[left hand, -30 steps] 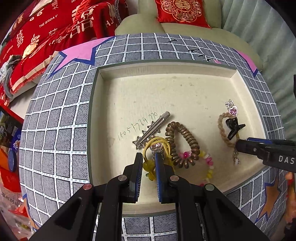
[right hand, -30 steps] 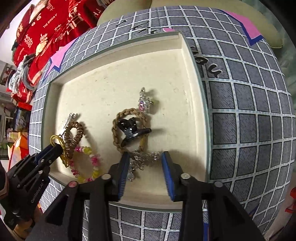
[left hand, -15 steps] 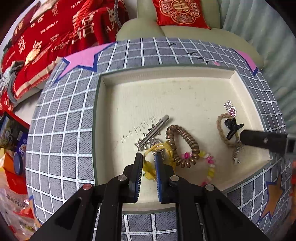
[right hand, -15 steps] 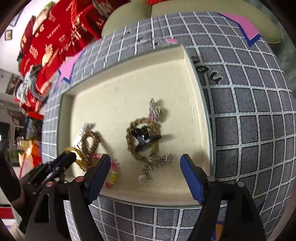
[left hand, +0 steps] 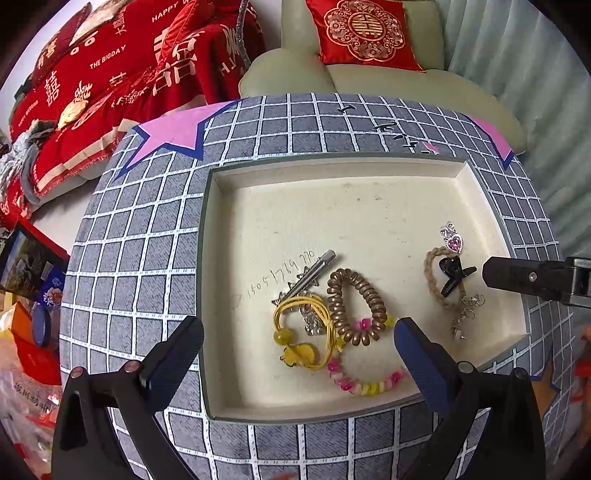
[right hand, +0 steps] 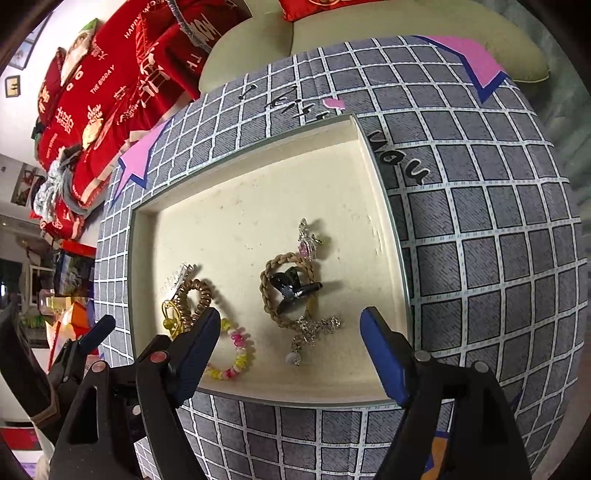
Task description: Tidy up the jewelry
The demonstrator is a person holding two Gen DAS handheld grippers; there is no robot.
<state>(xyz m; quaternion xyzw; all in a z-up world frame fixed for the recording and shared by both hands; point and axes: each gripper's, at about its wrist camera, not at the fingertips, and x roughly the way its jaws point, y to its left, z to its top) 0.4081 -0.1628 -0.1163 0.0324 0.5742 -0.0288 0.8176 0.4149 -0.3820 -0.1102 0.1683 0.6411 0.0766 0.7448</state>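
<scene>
A cream tray (left hand: 332,206) holds the jewelry. My left gripper (left hand: 297,330) hovers over its front, its jaws opening wide. The yellow hair tie (left hand: 303,332) lies loose in the tray between them, beside a silver clip (left hand: 306,277), a brown coil tie (left hand: 354,306) and a pink-yellow bead bracelet (left hand: 365,376). My right gripper (right hand: 290,319) stands open above the tray (right hand: 240,206). Under it lies a silver chain (right hand: 310,332), untouched. Behind the chain are a black claw clip (right hand: 291,284), a braided tie (right hand: 269,295) and a pink pendant (right hand: 306,240).
The tray sits on a round surface covered in grey checked cloth (left hand: 140,258) with pink stars. Red bedding (left hand: 92,74) and a pale sofa with a red cushion (left hand: 362,33) lie beyond. Boxes and bags (left hand: 26,332) crowd the floor at left.
My left gripper went from shut on the yellow hair tie to wide open, leaving the tie in the tray. My right gripper opened wider and rose slightly above the silver chain.
</scene>
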